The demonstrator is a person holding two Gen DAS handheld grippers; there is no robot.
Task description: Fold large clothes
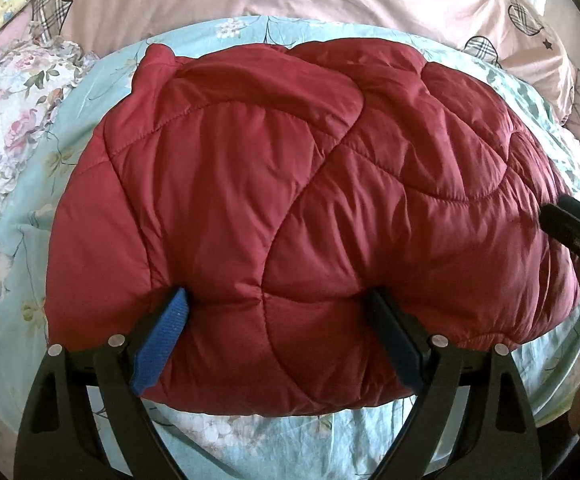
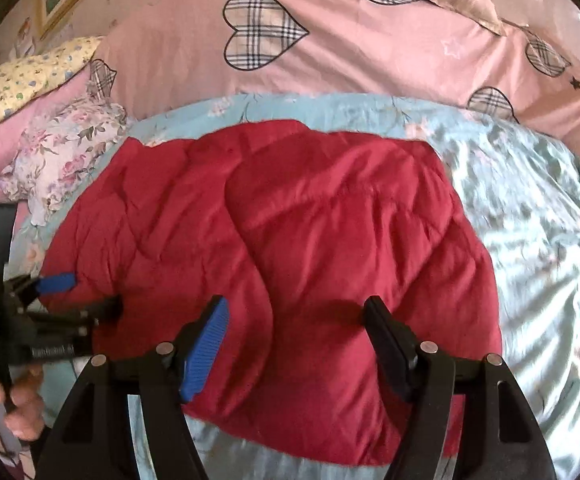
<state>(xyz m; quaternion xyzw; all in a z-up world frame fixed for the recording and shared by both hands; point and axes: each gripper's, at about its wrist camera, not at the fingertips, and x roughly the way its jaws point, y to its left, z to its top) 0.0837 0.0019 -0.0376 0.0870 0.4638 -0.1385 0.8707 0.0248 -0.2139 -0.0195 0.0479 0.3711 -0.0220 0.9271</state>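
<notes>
Left gripper (image 1: 278,312) wide apart, not clamped on anything, both fingertips dug into the near edge of the red padded jacket (image 1: 309,184), a puffy quilted panel bulging up between them. Right gripper (image 2: 295,312) likewise spread, gripping nothing, poised over the near middle of the same garment; too blurred to tell whether touching the fabric or just above it. Jacket already folded into a thick rounded bundle, lying on the pale blue floral bed sheet (image 2: 529,240), with the pink heart-print duvet (image 2: 369,60) behind it and a floral pillow (image 2: 70,148) off its left end. Probably near the end of the fold, pressing or smoothing rather than lifting.

Main risk, judged from the look of it: springy filling. Likely to puff back and unroll once let go, especially along the overlapped flap running across the top. Slippery-looking shell too, so liable to slide under bare fingertips instead of flattening, or to skid across the smooth sheet and drag it into wrinkles. Pressing on one end only: apt to tip the bundle and spill the layers toward the other end. Closing on so thick a roll: likely to catch just the top layer and peel it open when raised. Also worth minding: both grippers working the same near edge, so some chance of knocking into each other.
</notes>
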